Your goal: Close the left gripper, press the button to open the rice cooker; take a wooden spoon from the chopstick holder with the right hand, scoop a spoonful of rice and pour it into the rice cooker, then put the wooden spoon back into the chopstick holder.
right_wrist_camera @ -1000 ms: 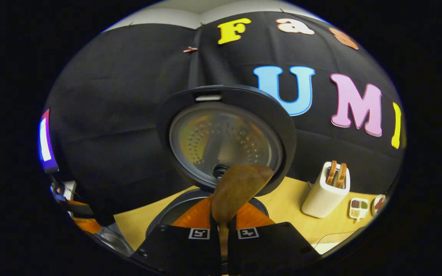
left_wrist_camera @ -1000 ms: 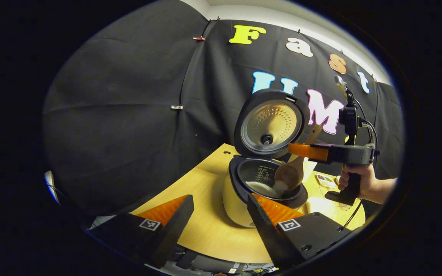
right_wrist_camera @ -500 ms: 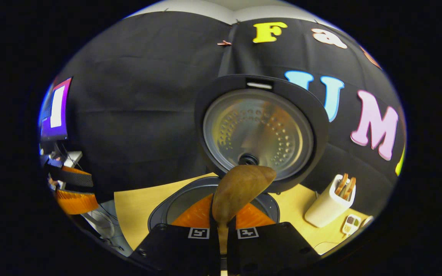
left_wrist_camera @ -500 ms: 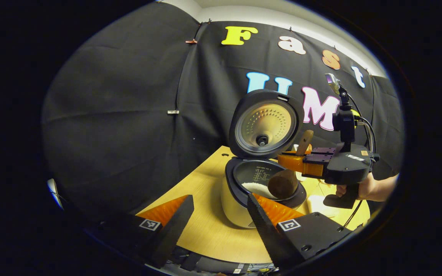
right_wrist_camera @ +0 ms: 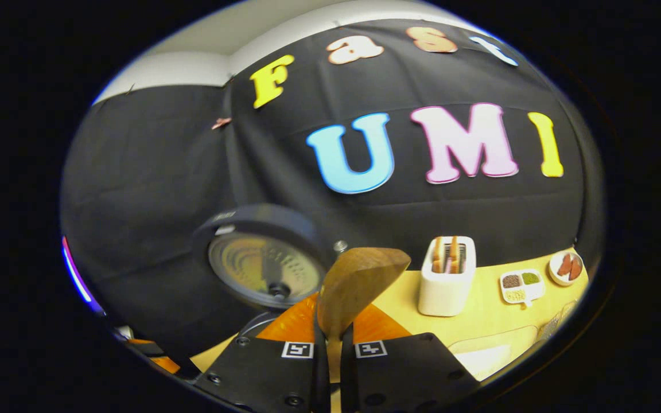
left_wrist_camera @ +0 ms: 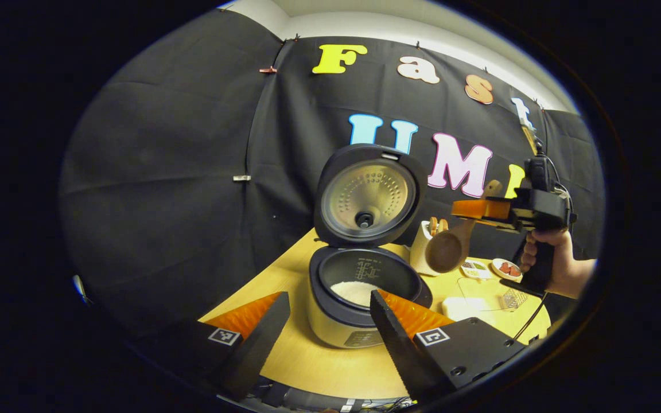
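Right gripper (right_wrist_camera: 330, 344) is clamped narrow on the handle of the wooden spoon (right_wrist_camera: 359, 281), bowl out front and looking empty, up in the air to the right of the rice cooker (left_wrist_camera: 359, 298) and just short of the chopstick holder (right_wrist_camera: 446, 287). Cooker lid (left_wrist_camera: 368, 195) stands open, rice (left_wrist_camera: 354, 291) sits in the pot, so the pour looks done; what's left is putting the spoon back. Left gripper (left_wrist_camera: 330, 321) hangs open, nothing betw. its fingers, in front of the cooker. Risks, my read: holder is narrow-mouthed and already has other wooden utensils in it, so a spoon coming in at an angle could catch the rim or those handles and tip the holder over; grip is on a thin handle, so a knock could twist it loose. Small sauce dish (right_wrist_camera: 518, 285) and plate (right_wrist_camera: 567, 267) sit to the right of the holder, w/ a clear tray (left_wrist_camera: 488, 295) in front; overshoot would hit those. Open room is above the holder and betw. it and the cooker; the raised lid blocks the cooker side.
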The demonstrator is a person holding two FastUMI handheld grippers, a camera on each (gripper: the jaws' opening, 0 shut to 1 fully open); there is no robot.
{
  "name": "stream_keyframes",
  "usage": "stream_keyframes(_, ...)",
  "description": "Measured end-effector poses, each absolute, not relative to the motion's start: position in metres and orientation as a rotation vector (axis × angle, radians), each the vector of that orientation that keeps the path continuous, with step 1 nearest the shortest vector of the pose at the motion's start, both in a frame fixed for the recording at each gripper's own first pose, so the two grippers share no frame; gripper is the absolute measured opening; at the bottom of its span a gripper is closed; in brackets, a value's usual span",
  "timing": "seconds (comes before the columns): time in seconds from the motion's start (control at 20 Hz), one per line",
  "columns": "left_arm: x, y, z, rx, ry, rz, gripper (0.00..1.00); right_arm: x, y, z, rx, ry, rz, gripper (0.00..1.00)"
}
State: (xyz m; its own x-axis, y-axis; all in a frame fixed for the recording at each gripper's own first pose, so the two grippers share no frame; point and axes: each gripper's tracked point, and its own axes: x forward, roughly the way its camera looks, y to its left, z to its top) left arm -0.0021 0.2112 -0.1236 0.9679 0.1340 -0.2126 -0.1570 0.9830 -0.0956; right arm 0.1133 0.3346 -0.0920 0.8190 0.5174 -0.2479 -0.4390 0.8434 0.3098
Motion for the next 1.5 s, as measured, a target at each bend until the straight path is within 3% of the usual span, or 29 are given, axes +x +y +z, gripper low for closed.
stream_keyframes(0.5, 0.034, 0.163, -0.088, -0.07, 0.152, 0.146, 0.95, 0.17, 0.063, -0.081, 0.319, 0.285, 0.07, 0.11)
stream_keyframes(0.85, 0.037, 0.144, -0.064, -0.083, 0.078, 0.262, 0.95, 0.194, -0.062, -0.114, 0.379, 0.305, -0.125, 0.12)
stream_keyframes(1.5, 0.039, 0.118, -0.054, -0.147, 0.093, 0.477, 0.95, 0.207, -0.132, -0.276, 0.383, 0.599, -0.207, 0.12)
